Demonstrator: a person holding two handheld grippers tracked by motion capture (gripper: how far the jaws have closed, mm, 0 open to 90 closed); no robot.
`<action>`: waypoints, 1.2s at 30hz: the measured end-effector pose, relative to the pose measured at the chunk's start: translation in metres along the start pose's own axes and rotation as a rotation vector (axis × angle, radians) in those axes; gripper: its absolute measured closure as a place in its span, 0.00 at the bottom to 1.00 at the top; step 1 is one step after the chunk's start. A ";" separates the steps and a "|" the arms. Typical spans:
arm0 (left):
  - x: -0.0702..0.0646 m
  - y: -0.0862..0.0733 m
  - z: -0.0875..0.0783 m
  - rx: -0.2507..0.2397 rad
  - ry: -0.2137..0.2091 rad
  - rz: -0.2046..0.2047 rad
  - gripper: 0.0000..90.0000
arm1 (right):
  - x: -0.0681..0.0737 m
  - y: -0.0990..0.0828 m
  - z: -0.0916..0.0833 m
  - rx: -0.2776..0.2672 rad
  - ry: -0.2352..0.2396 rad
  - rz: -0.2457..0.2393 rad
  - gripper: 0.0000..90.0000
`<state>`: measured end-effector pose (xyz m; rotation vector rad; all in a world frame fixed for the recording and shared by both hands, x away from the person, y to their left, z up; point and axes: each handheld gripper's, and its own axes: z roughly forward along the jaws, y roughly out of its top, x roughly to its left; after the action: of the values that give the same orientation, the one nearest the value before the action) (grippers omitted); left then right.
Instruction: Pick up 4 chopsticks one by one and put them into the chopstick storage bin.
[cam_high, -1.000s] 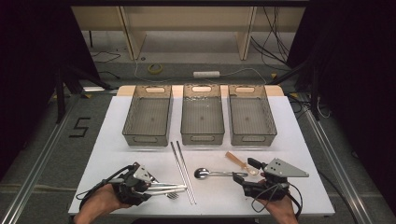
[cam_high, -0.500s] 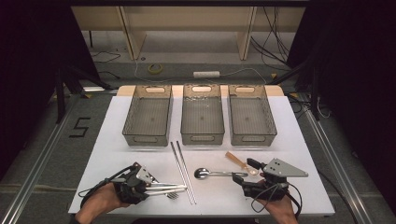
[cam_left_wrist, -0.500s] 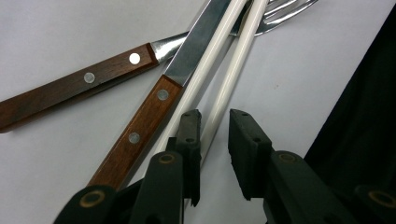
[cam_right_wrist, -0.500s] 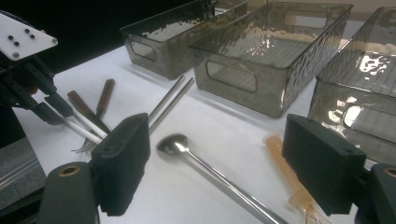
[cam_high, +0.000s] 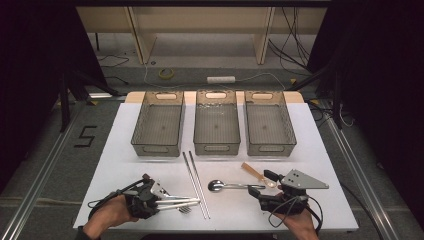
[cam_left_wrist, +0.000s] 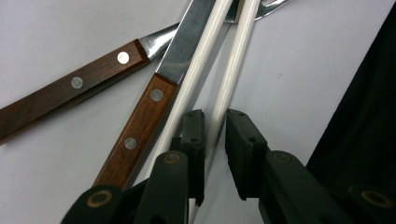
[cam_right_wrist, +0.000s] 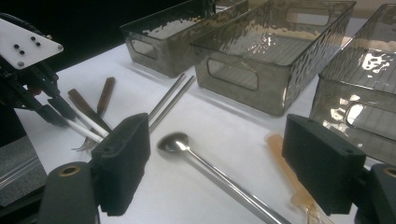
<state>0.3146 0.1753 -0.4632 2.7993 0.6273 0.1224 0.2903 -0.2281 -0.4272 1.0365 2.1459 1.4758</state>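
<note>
In my left tool's view the white chopsticks (cam_left_wrist: 219, 79) and the wooden-handled knife (cam_left_wrist: 140, 126) run behind my jaws and past the frame's edges. The fork (cam_left_wrist: 70, 88) loses its tines at the top, and its handle end at the left.

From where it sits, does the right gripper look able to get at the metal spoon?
Probably yes. The right gripper has its jaws wide open, and the metal spoon lies bare on the table between them, with only the amber spoon alongside.
</note>
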 end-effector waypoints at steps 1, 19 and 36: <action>0.000 0.000 0.000 0.003 0.001 0.014 0.85 | 0.000 0.000 0.000 0.000 0.000 0.000 0.27; -0.001 0.000 -0.001 0.012 -0.023 0.126 0.93 | 0.000 0.000 0.001 0.011 -0.002 0.001 0.28; -0.003 0.001 -0.010 -0.024 -0.037 0.103 0.94 | 0.000 0.000 0.001 0.019 0.002 0.001 0.28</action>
<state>0.3106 0.1753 -0.4534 2.8037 0.4702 0.0969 0.2910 -0.2275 -0.4278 1.0436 2.1649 1.4608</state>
